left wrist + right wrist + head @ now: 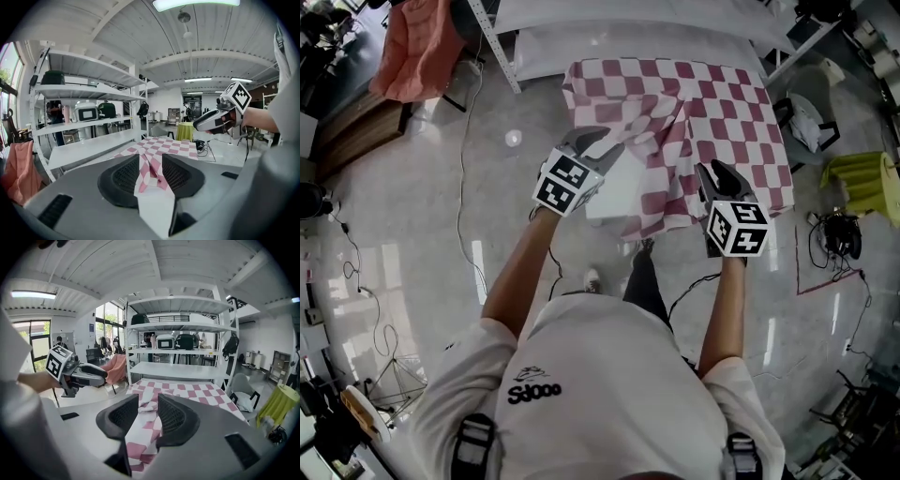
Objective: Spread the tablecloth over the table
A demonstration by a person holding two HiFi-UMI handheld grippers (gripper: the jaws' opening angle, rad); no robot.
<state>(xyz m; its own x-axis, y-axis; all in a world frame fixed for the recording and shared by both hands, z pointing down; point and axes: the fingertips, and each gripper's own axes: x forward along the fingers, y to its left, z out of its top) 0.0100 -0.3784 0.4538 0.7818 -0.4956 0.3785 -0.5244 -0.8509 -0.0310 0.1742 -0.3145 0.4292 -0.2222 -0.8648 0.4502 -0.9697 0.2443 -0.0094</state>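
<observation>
hanging at the far left, a salmon-pink cloth (412, 47) droops beside the glossy grey floor (412, 206), where thin cables trail. next comes the person's left arm, reaching forward with the left gripper (602, 141). in the left gripper view its jaws are clamped on a gathered fold of the red-and-white checked tablecloth (722, 103), and the pinched corner shows a plain white underside toward the camera. in the head view that corner is lifted and turned back, so a white patch shows just right of the left gripper. the far part of the tablecloth lies flat, stretching toward a white shelving rack (628, 42), while creases run from its middle down to the near edge. whatever bears the cloth is hidden beneath it. further right, the right gripper (712, 173) is grasping the tablecloth at its near edge. in the right gripper view the checked fabric passes between the two black pads (171, 416) and hangs down below them. the two grippers are held side by side and well apart, each at the near edge. at the far right a yellow-green cover (858, 178) sits on the floor, clear of the tablecloth.
</observation>
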